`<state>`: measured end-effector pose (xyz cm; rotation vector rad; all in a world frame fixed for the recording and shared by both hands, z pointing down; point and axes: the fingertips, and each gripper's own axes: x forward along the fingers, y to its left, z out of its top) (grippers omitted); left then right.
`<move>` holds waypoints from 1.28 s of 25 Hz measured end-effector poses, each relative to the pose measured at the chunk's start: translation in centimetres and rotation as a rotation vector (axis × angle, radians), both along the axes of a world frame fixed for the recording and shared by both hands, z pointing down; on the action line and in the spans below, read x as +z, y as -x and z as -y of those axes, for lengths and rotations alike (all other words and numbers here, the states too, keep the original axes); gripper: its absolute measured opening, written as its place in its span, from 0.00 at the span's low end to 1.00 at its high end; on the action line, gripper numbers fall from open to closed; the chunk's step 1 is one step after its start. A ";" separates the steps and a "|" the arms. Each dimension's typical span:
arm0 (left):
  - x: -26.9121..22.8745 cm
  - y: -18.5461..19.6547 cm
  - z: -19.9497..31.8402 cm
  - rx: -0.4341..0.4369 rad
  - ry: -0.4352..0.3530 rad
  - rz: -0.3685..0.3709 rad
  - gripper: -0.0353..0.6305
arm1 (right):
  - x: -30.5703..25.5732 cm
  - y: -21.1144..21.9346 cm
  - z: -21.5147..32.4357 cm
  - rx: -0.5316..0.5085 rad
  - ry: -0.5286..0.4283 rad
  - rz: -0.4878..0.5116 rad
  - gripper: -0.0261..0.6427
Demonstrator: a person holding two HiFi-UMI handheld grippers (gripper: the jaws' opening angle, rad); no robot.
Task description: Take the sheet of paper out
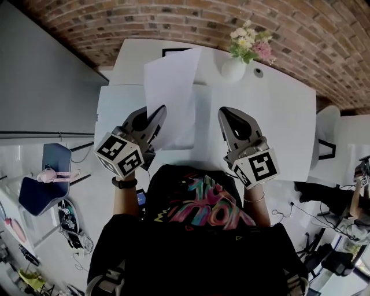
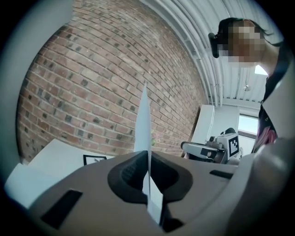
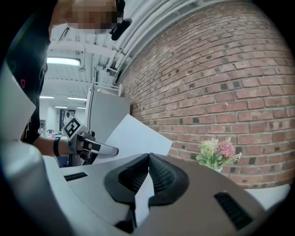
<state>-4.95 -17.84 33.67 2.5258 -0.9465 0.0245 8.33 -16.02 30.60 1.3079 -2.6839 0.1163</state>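
Two grippers over white tabletop (image 1: pixel 277 115). Head view: left gripper (image 1: pixel 157 113) pinches thin white sheet of paper (image 1: pixel 170 81), raised off it; right gripper (image 1: pixel 224 114) clear of sheet. Left gripper view: sheet edge-on, clamped. Right gripper view: jaws together, empty.

The head view looks steeply down from above the person onto the white table (image 1: pixel 277 115), with the brick wall (image 1: pixel 173 17) at the far edge. Each gripper view sits close behind its own jaws, facing about level toward that wall. The camera on the left gripper (image 2: pixel 147 155) catches the right gripper (image 2: pixel 186 147) at its right, and conversely. All three views share the wall and the sheet of paper (image 1: pixel 170 87).
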 end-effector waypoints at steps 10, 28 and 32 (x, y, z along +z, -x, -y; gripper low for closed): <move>-0.4 -1.9 0.0 -0.114 -0.139 0.098 0.09 | -0.6 -4.6 -0.4 0.133 -0.010 -0.007 0.07; -0.1 -1.5 0.9 -0.173 -0.214 0.214 0.09 | 0.2 -5.7 0.8 0.150 0.025 -0.003 0.07; 0.0 -1.3 1.1 -0.177 -0.203 0.202 0.09 | 0.4 -5.8 1.0 0.145 0.027 0.000 0.07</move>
